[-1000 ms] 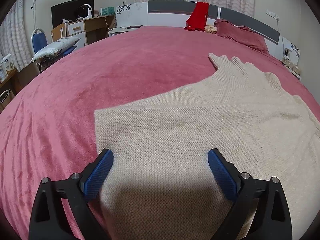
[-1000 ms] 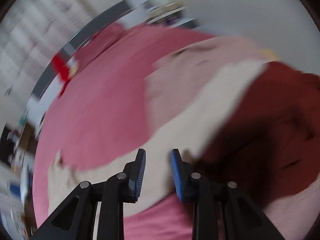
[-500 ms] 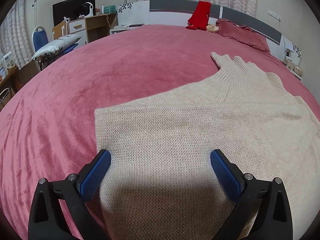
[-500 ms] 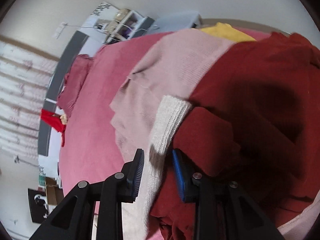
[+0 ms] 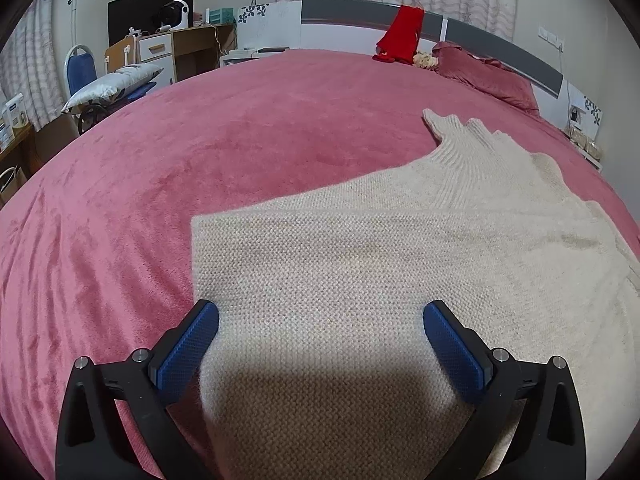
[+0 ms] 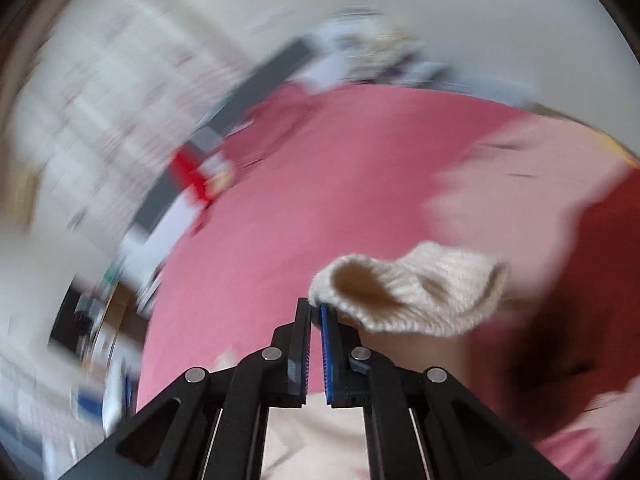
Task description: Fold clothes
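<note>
left view: the cream sweater lay flat on the pink bed, its long axis running up-right, collar toward the headboard; the left claw gaped wide above it, empty.
right view: the right claw was clamped on the sweater's cuff, lifted over the bed.

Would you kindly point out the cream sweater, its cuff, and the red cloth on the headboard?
cream sweater (image 5: 360,264): left wrist view, flat knitted body.
cuff (image 6: 420,288): right wrist view, ribbed outer face.
red cloth (image 5: 402,32): left wrist view, middle of the draped part.
</note>
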